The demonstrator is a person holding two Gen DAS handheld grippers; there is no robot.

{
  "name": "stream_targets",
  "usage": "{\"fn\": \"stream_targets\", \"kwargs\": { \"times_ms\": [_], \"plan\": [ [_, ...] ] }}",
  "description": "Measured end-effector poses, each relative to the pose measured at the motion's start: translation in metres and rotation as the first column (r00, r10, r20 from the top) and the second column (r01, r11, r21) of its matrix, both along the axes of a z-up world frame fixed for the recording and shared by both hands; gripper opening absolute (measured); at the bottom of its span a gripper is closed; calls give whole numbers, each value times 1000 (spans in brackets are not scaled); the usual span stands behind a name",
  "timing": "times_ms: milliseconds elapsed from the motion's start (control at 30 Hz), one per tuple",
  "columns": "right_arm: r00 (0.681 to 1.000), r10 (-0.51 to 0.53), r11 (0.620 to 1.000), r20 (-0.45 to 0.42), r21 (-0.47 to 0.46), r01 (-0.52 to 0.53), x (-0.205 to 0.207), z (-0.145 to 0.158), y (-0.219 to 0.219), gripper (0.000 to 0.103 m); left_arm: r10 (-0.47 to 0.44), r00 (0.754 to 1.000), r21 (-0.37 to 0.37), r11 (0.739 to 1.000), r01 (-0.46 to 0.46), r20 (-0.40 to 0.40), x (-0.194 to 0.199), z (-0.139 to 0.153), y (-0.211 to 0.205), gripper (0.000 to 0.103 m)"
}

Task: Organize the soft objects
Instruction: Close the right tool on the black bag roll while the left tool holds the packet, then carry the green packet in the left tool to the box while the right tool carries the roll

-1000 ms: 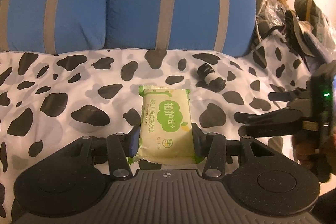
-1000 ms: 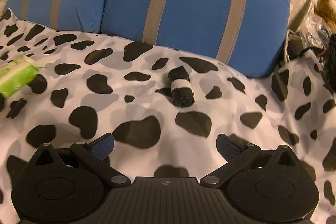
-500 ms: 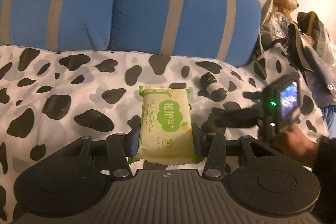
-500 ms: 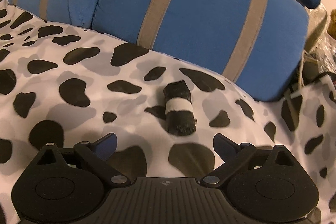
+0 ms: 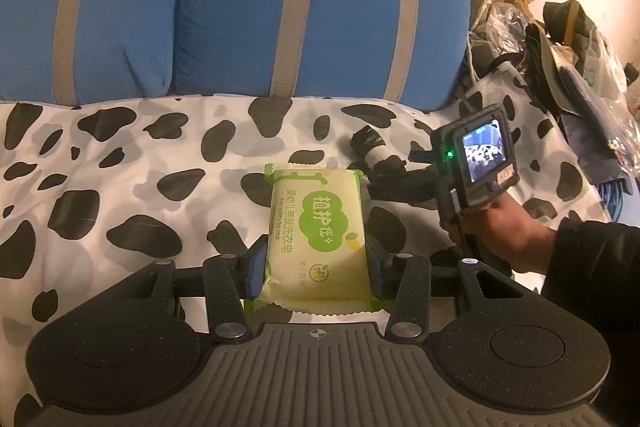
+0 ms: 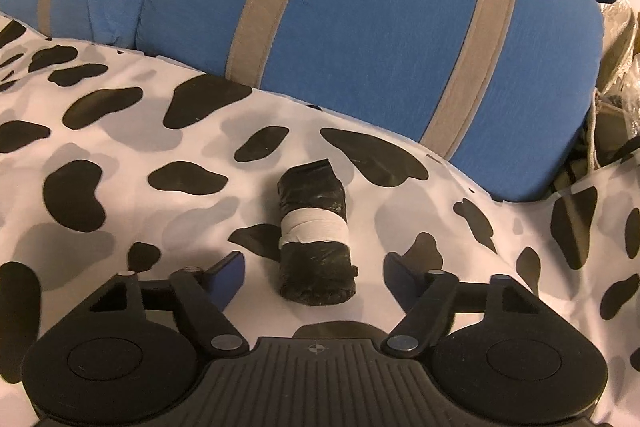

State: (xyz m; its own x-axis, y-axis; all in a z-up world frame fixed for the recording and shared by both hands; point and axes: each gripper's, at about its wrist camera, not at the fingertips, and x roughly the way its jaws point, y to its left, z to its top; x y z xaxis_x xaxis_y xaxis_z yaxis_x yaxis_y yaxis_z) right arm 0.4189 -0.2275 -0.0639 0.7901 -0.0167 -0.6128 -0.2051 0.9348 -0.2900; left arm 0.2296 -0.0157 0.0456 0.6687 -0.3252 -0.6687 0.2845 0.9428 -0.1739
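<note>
Right tool (image 6: 312, 273) nearer, narrowing astride black roll (image 6: 314, 233), untouched; left tool (image 5: 316, 269) grips "baby laundry bar soap" (image 5: 316, 227)

I see a bed spread with a white cloth cover printed with black and grey cow-like patches (image 6: 120, 131), slightly rumpled. Two plump blue pillows with grey-beige stripes (image 5: 320, 27) sit side by side along its far edge, their lower edges resting on the cover. A short black plastic-wrapped roll with a white tape band around its middle (image 6: 314, 231) lies on the cover in front of the right-hand pillow, apart from it. From the left wrist view I can't tell whether the pale green rectangular soap packet (image 5: 316, 231) rests on the cover
</note>
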Motion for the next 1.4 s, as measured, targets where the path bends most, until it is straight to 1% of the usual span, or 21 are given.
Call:
{"fn": "stream_targets", "kwargs": {
  "times_ms": [33, 100, 233, 267, 300, 367, 433, 600, 833, 1133, 1400],
  "plan": [
    [1000, -2, 1000, -4, 4, 2, 2, -1, -1, 70, 0, 1000, 2, 1000, 0, -1, 0, 0, -1, 47],
    [1000, -1, 1000, -18, 19, 2, 6, -2, -2, 60, -1, 1000, 4, 1000, 1, -5, 0, -2, -2, 47],
    [1000, 8, 1000, -21, -1, -8, 11, -6, 1, 57, -5, 1000, 4, 1000, 5, -14, 2, -3, -5, 47],
    [1000, 8, 1000, -27, -7, -8, 12, -8, 2, 52, -7, 1000, 4, 1000, 7, -17, 2, -3, -6, 47],
    [999, 10, 1000, -35, -10, -10, 13, -9, 2, 44, -9, 1000, 2, 1000, 9, -21, 2, -4, -7, 47],
    [999, 30, 1000, -39, -1, -30, 12, -9, 2, 44, -18, 999, -7, 1000, 18, -29, 3, -5, -8, 47],
    [997, 58, 998, -48, -12, -59, 9, -9, 4, 43, -23, 999, -20, 1000, 23, -35, 3, -6, -7, 47],
    [997, 56, 998, -52, -20, -57, 2, -5, 5, 42, -17, 999, -11, 1000, 16, -41, 5, -10, -7, 47],
    [996, 83, 996, -36, 29, -82, -16, 19, 6, 41, -2, 999, 1, 1000, 2, -40, 5, -14, -8, 47],
    [995, 94, 993, -28, 74, -92, -55, 51, 5, 41, 7, 1000, 29, 1000, -7, -18, 1, -14, -10, 47],
    [996, 79, 992, -37, 100, -75, -103, 70, -10, 42, 8, 1000, 55, 998, -9, 9, -6, -13, -13, 47]
  ]
}}
